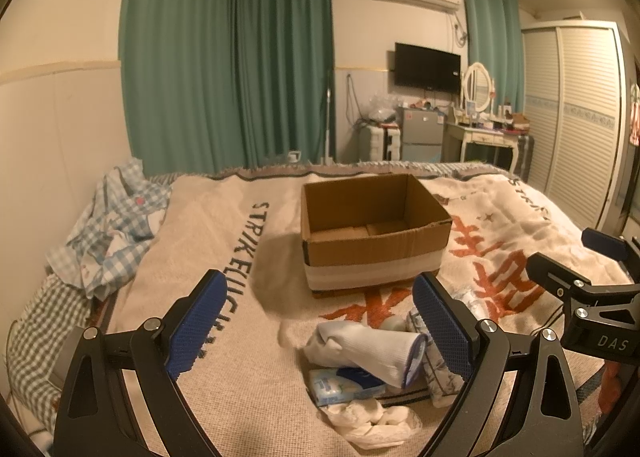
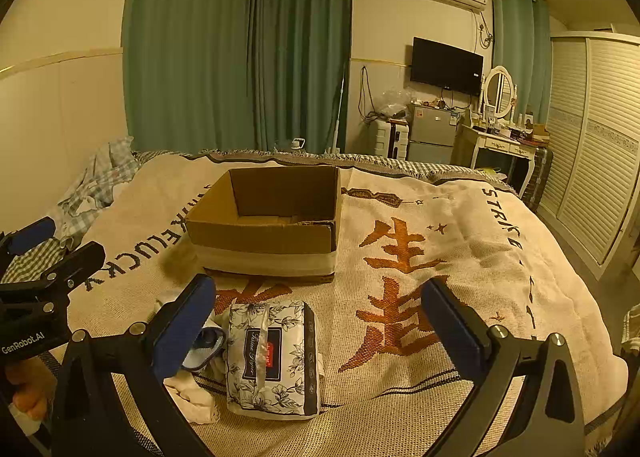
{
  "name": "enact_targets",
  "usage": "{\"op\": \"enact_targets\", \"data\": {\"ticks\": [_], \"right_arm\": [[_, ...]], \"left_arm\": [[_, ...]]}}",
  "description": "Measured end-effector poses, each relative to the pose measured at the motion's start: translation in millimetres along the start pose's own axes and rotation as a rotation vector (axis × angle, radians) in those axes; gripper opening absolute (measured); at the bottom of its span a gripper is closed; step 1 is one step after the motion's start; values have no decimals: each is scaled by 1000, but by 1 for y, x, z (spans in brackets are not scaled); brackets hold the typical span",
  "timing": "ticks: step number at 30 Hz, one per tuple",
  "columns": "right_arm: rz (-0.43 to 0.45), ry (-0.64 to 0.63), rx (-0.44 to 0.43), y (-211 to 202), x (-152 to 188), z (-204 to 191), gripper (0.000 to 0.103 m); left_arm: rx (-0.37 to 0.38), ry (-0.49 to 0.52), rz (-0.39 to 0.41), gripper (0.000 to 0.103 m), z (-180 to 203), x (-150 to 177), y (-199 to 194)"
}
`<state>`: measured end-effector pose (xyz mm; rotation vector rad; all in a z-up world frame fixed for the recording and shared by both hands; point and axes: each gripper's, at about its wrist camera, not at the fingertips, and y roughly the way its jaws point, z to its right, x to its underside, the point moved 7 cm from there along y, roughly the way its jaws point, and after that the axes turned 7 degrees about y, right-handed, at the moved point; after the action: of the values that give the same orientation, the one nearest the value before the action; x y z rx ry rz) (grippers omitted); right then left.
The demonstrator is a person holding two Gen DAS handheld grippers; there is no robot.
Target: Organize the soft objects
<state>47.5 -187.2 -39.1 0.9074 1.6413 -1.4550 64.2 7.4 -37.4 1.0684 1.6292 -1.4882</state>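
An open, empty cardboard box [image 1: 372, 229] stands on the bed blanket [image 1: 224, 257]; it also shows in the right wrist view [image 2: 266, 223]. In front of it lies a pile of soft things: a rolled white sock [image 1: 364, 349], a small blue tissue pack [image 1: 344, 387], a crumpled white cloth [image 1: 372, 421] and a floral tissue pack [image 2: 274, 357]. My left gripper [image 1: 320, 329] is open and empty above the pile. My right gripper [image 2: 320, 325] is open and empty, with the floral pack between its fingers' lines.
Crumpled checked bedding [image 1: 108, 233] lies at the bed's left edge by the wall. Beyond the bed are green curtains [image 1: 228, 65], a small fridge [image 1: 422, 135], a dressing table [image 1: 480, 133] and a wardrobe [image 1: 576, 113]. The other gripper shows at the right edge [image 1: 592, 297].
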Motion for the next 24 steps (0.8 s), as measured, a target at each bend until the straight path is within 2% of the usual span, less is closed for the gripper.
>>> {"op": "enact_targets", "data": {"ticks": [12,16,19,24], "right_arm": [[9,-23,1,-16,-6,-4,103],[-16,-33,7,-9,1,-4,103],[-79,-36,7,11,15,-3,103],[-273,-24,-31,60,59,-5,100]], "left_arm": [[1,2,47,95,0,-14,-18],[11,6,19,95,1,-8,-10],[23,0,-36,95,2,6,5],[35,0,-161,95,5,38,35]]}}
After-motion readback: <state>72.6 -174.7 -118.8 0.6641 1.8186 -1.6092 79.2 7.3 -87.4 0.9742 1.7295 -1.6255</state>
